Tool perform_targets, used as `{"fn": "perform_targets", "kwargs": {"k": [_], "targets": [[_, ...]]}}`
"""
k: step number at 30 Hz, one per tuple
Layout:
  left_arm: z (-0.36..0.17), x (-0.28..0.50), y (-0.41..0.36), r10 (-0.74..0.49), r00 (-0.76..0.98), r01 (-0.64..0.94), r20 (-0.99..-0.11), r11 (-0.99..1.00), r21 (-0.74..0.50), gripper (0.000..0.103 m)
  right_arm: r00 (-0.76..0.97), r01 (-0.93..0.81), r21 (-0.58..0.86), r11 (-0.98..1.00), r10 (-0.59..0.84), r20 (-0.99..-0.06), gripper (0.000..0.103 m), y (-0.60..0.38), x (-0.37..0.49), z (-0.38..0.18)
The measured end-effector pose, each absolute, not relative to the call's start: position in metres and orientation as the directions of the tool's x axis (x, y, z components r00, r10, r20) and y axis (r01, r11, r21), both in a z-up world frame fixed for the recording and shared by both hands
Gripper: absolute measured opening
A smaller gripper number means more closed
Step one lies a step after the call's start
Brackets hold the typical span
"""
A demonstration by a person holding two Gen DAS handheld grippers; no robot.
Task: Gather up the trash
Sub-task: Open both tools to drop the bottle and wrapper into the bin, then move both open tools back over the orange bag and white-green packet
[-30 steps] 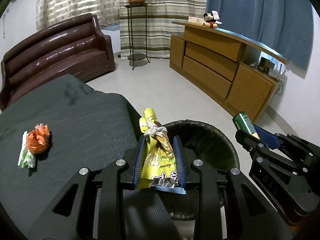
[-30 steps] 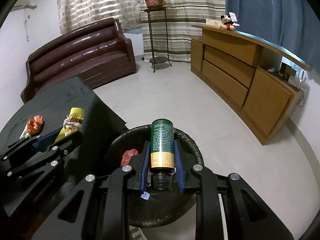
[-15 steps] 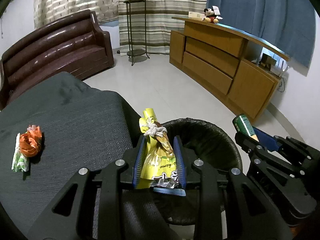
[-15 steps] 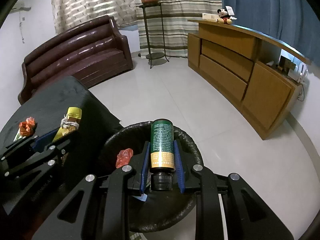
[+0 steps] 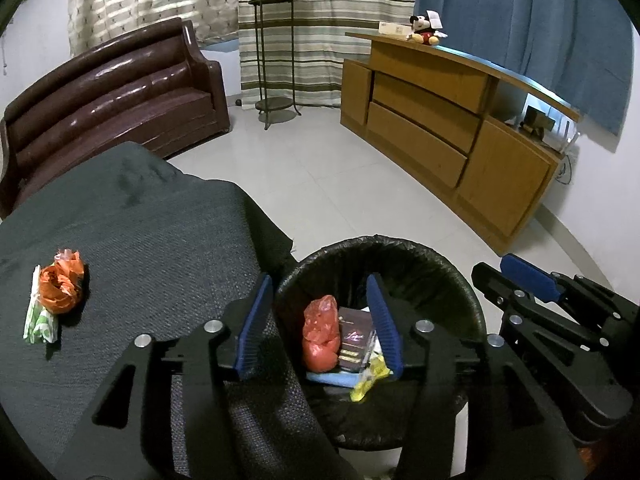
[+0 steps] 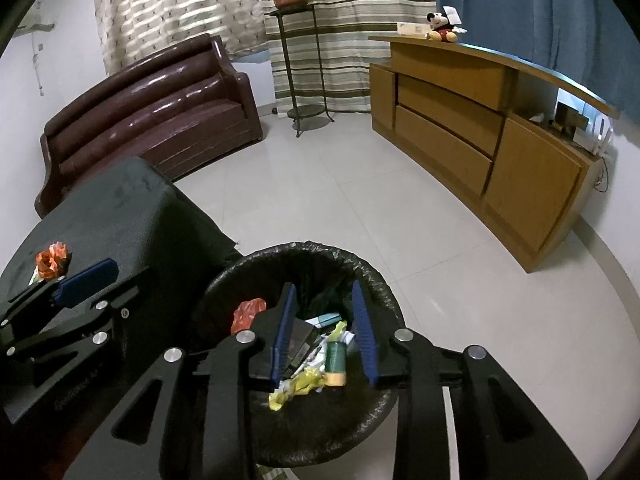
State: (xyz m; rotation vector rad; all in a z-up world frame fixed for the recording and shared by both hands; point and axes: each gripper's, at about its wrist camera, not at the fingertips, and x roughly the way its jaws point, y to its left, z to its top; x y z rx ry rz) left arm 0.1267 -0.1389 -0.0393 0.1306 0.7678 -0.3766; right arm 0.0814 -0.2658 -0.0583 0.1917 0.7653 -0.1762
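Dark-clothed table [image 5: 132,236] beside lined bin [image 5: 436,256]: both tools, left tool [image 5: 318,322] and right tool [image 6: 324,332], had just been opening, empty; yellow wrapper [image 6: 298,386] and green can [image 6: 335,358] lay binned. Orange wrapper [image 5: 62,284] remained; lift clear first.

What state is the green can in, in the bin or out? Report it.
In. The green can lies inside the bin among wrappers, below the open right tongs, whose jaws have just been opening.

Dim indoor light, sofa [image 5: 120,96] glare, fisheye-bent edges
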Motion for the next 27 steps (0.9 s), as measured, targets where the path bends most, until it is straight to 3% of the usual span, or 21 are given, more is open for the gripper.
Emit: {"fn": "perform_targets", "kwargs": {"k": [5,11,23,27], "targets": [[-0.039,0.127,-0.135,-0.283,0.661,0.373,-0.695,0.927,-0.023,0.056,0.71,0.232,0.109,0.967,-0.092,-0.698,0.035,-0.267,0.08,-0.058],[-0.036,0.128,-0.128,-0.275,0.668,0.356,-0.691,0.934,-0.027,0.062,0.715,0.242,0.109,0.964,-0.102,-0.692,0.052,-0.266,0.081,-0.057],[-0.031,0.125,-0.119,-0.256,0.688,0.335,-0.679,0.942,-0.015,0.07,0.719,0.25,0.099,0.963,-0.116,-0.685,0.071,-0.265,0.079,-0.055],[-0.03,0.122,-0.11,-0.246,0.691,0.322,-0.679,0.947,-0.015,0.071,0.719,0.247,0.098,0.964,-0.114,-0.686,0.072,-0.264,0.079,-0.054]]}}
